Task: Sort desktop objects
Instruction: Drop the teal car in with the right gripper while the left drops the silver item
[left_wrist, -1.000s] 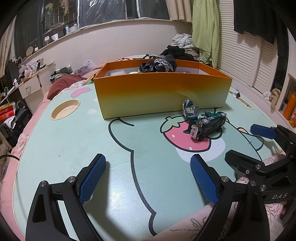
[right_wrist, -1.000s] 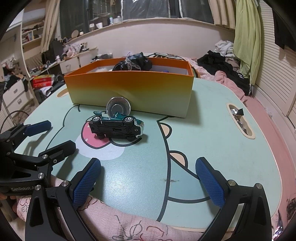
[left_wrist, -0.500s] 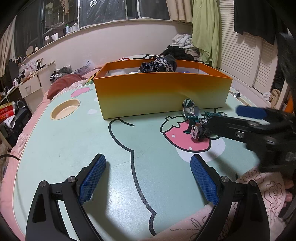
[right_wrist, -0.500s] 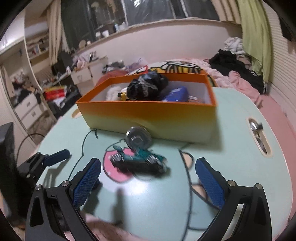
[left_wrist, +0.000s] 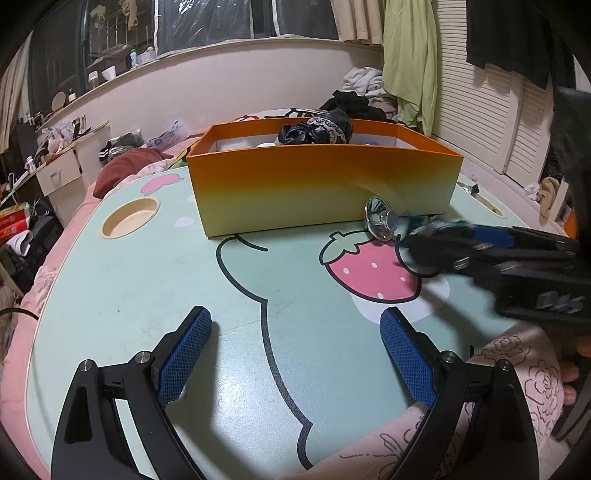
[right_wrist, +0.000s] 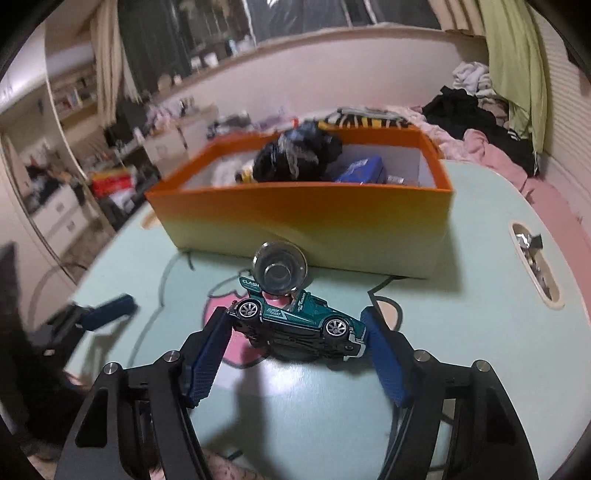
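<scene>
One toy car (right_wrist: 295, 325), one silver knob (right_wrist: 279, 272), one orange box (right_wrist: 303, 221)

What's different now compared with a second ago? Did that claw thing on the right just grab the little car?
The right gripper came forward from the table's near edge to the green toy car, and its jaws are closing, one at each end of the car. Whether they grip it yet is unclear. The left gripper stayed open and still; the orange box and silver disc did not move.

Teal toy car (right_wrist: 299, 325); orange-to-cream box (right_wrist: 303, 218); pink strawberry print (left_wrist: 373, 267).
</scene>
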